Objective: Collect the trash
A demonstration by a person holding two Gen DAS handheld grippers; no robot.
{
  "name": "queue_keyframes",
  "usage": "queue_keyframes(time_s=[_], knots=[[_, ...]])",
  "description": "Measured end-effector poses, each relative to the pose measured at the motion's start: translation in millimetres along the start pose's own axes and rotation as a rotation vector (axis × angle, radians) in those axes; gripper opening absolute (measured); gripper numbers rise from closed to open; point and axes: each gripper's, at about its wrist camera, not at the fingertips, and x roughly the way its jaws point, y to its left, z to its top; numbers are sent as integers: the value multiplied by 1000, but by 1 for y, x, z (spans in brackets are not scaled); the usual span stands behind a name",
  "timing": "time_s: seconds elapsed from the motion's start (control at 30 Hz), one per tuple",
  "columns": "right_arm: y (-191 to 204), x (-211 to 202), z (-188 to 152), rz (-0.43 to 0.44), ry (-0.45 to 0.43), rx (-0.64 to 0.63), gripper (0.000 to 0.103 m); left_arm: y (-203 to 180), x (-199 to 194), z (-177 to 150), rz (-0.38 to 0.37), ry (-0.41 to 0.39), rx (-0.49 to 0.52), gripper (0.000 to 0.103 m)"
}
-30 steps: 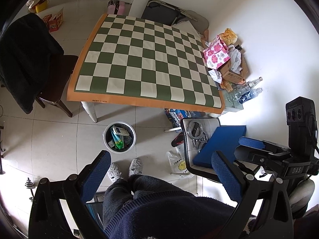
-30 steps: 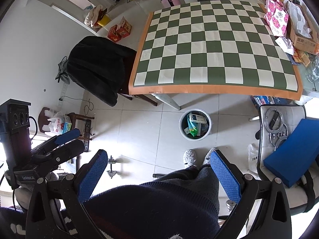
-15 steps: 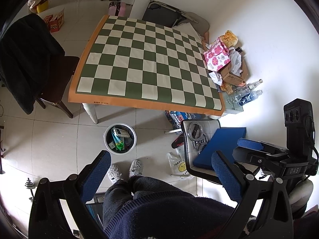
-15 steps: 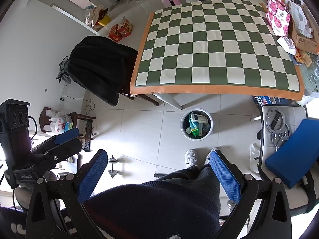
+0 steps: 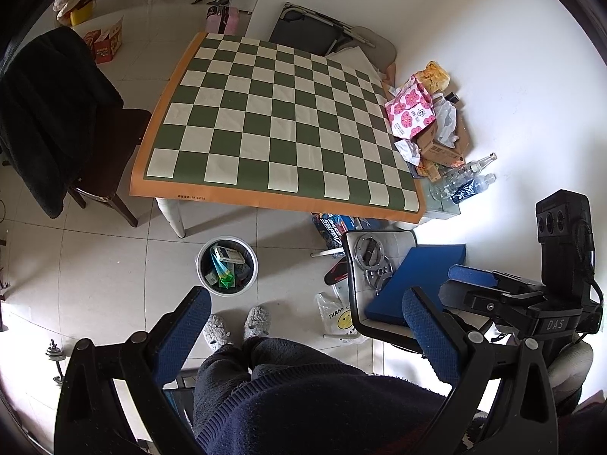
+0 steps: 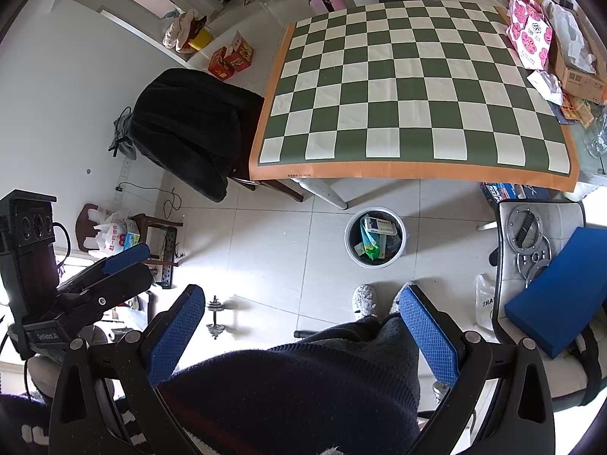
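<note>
A round grey trash bin [image 5: 227, 266] stands on the floor in front of the table, with boxes and a green wrapper inside; it also shows in the right wrist view [image 6: 375, 237]. The table [image 5: 280, 129] carries a green-and-white checkered mat [image 6: 409, 87]. My left gripper [image 5: 305, 328] is open and empty, held high above my knees. My right gripper [image 6: 301, 328] is open and empty, also held high. Each gripper shows at the edge of the other's view. A pink flowered packet [image 5: 410, 112], crumpled white paper [image 5: 408, 149] and bottles [image 5: 464, 182] lie at the table's right edge.
A chair draped with a black coat [image 6: 186, 129] stands left of the table. A chair with a blue cushion [image 5: 413, 282] and metal rings is on the right, a plastic bag [image 5: 339, 318] beside it. A dumbbell [image 6: 216, 316] lies on the floor. My slippered feet [image 5: 237, 326] are near the bin.
Both views have drifted slightly backward and upward; the table and bin sit a little lower in frame. Both grippers stay open and empty.
</note>
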Motion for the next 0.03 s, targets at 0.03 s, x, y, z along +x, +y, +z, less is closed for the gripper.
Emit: queue_keyframes(time_s=[0.03], knots=[[0, 0, 0, 1, 1, 0, 103, 0, 0, 0, 2, 0, 0, 103]])
